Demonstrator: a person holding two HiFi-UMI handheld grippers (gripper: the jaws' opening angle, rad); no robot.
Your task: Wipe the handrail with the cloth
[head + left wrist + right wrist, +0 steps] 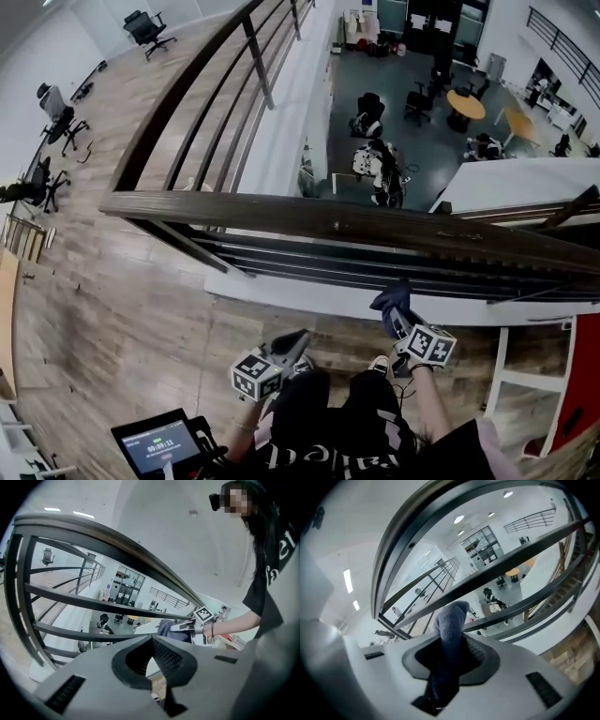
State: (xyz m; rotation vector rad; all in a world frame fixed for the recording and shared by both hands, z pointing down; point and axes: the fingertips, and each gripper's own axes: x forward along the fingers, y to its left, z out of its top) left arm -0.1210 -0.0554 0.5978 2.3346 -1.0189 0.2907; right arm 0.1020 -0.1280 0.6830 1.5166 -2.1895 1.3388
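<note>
The dark wooden handrail [328, 221] runs across the head view from left to right, above several thinner metal bars. My right gripper [401, 321] is below and in front of it, shut on a dark blue cloth [391, 299] that sticks up past the jaws without touching the rail. In the right gripper view the cloth [450, 620] stands between the jaws of the right gripper [450, 641], with the handrail [419, 524] arching overhead. My left gripper [297, 341] hangs lower left, shut and empty. The left gripper view shows the left gripper [152, 641], the handrail [117, 550] and the cloth [165, 627].
Beyond the railing is a drop to a lower floor with chairs and a round table [466, 104]. A tablet [157, 443] sits at bottom left. A red and white frame [564, 394] stands at right. Office chairs [58, 122] stand on the wooden floor at left.
</note>
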